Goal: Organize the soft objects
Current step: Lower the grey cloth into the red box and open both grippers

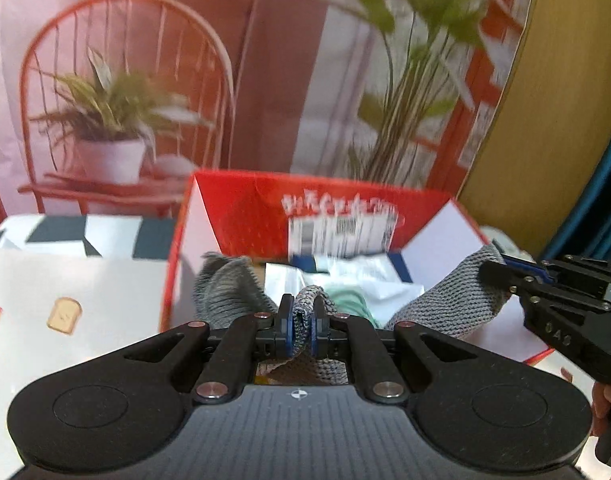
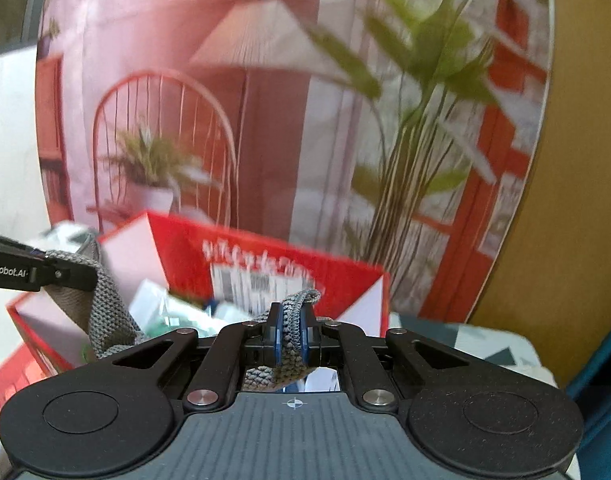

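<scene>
We find the left tongs (image 1: 302, 322) closed on a bunched fold of a grey knitted cloth (image 1: 461, 292), the blue pads pressing the coarse weave from both sides. The right tongs (image 2: 291, 334) are likewise clamped on another fold of the same cloth (image 2: 291, 336). The cloth hangs slack between the two grips, over the open top of a red cardboard box (image 1: 241, 208).

The box has white inner flaps and straight creased edges. Its far inside wall carries white lettering and a barcode label (image 1: 339, 236); both are too blurred to read. Crinkled clear plastic packets (image 1: 345, 276) and something mint green (image 1: 351, 300) lie inside, under the cloth.

On the left tongs, seen from the right wrist view, we read "enRobot.AI" (image 2: 5, 273). The right tongs' body shows "0A6" (image 1: 558, 333) in the left wrist view.

To the left of the box the desk (image 1: 77, 280) bears a white covering with a toast drawing (image 1: 64, 315). A printed backdrop (image 1: 145, 80) of a chair and plants stands close behind the box.
</scene>
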A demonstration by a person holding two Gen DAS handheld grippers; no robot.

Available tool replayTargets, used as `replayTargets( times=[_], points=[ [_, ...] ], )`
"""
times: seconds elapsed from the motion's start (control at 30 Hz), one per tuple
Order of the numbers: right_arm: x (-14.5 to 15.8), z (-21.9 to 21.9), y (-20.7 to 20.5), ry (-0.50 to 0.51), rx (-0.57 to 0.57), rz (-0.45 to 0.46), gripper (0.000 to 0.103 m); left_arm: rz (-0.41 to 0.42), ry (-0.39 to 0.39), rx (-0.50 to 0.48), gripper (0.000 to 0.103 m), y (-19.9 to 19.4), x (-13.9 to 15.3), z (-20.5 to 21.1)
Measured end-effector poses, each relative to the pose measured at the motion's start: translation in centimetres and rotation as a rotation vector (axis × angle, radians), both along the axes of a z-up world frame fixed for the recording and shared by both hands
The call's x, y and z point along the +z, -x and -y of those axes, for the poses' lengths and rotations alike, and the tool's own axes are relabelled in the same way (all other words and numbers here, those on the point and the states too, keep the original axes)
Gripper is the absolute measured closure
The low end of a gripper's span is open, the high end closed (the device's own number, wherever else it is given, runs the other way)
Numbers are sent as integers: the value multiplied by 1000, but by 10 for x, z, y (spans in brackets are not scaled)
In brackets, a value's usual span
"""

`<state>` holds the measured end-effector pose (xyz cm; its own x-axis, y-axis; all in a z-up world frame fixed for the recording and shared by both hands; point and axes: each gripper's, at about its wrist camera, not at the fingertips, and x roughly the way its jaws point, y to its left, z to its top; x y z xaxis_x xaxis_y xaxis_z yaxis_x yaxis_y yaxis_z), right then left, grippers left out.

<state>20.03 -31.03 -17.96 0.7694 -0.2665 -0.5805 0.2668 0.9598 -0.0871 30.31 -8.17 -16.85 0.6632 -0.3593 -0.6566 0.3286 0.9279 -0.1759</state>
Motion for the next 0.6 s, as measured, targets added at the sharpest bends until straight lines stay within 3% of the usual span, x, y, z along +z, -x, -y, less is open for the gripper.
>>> replayTargets(
  times=[0.23,0.47,0.5,0.6],
  points=[
    [-24,1,-8,-22,13,-68,95,-46,-39,-41,94,-11,-12,9],
    [-26,5,-4,-25,-6,-71,92,-16,-55,-36,90,-7,-9,11],
    [-25,5,-3,-20,-10,-69,91,-12,-57,-30,83,-6,-8,10],
    [-22,6,1,-17,-23,-59,80,21,-50,-10,42,-2,-1,4]
  ],
)
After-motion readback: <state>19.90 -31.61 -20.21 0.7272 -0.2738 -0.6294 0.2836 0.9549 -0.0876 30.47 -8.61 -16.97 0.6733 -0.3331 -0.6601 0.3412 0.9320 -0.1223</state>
